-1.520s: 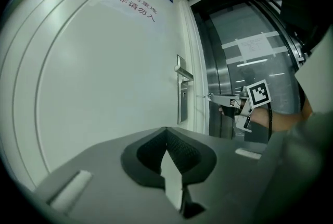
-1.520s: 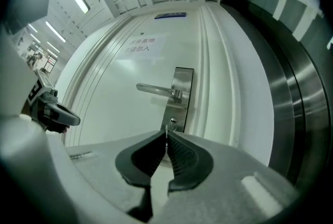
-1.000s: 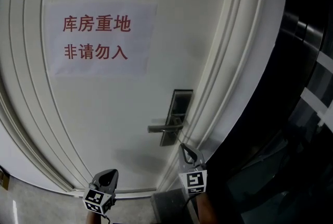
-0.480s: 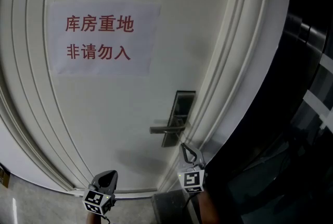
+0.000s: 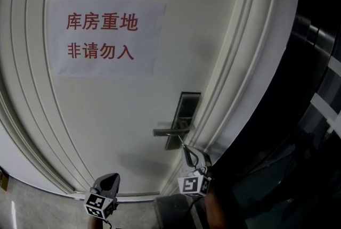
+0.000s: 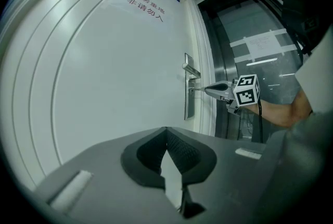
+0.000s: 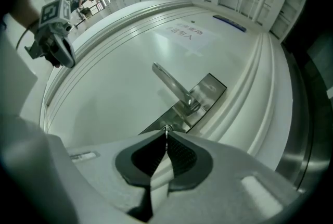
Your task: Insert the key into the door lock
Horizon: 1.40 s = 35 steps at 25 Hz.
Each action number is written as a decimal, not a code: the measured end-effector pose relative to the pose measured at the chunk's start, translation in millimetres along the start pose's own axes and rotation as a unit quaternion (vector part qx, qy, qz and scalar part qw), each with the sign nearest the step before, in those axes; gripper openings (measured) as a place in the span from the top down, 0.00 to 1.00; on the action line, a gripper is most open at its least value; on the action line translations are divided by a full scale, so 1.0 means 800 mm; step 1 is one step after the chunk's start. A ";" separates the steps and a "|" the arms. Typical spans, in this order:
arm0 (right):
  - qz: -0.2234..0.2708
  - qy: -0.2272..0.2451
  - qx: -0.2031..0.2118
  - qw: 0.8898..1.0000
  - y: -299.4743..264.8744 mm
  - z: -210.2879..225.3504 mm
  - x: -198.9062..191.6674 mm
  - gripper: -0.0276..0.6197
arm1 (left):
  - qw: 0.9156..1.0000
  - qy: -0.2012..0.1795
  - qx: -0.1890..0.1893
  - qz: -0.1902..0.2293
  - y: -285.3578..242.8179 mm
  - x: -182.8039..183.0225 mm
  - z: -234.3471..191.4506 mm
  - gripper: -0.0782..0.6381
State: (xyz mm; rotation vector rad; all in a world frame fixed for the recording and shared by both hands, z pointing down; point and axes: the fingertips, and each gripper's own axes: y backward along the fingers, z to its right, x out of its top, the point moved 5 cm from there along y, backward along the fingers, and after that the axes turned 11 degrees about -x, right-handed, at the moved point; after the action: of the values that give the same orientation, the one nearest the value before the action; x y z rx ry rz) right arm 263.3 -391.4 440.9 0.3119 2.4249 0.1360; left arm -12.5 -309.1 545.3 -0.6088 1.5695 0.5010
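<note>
My right gripper [image 7: 166, 134] pinches the key [image 7: 166, 128]. Key's long axis is level, lock plate [image 7: 210, 90] dead ahead at 12 o'clock, tip on it. Left gripper [image 6: 166, 132] closed, empty, farther off.

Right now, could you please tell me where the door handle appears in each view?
Head view: handle, lower centre-right.
Left gripper view: handle, just right of centre.
Right gripper view: handle, centre.
Shared landmark: the red-lettered sign.
</note>
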 end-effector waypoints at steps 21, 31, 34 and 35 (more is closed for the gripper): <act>0.011 0.220 -0.029 0.975 0.001 -0.013 0.002 0.94 | 1.000 0.006 -0.002 0.002 0.000 -0.004 0.001 0.89; 0.009 0.264 -0.033 0.964 -0.005 -0.018 -0.001 0.94 | 1.000 0.009 0.001 0.004 0.003 -0.005 -0.001 0.89; 0.008 0.268 -0.031 0.963 -0.006 -0.019 -0.002 0.94 | 1.000 0.009 0.002 0.005 0.004 -0.005 -0.003 0.89; 0.007 0.269 -0.030 0.963 -0.007 -0.020 -0.003 0.94 | 1.000 0.009 0.002 0.005 0.005 -0.005 -0.003 0.89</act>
State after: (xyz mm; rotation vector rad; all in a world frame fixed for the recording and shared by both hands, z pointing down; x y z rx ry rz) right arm 253.6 -397.7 453.1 0.2917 2.9482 0.3384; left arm -16.6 -307.5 549.2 -0.6044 1.5916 0.5009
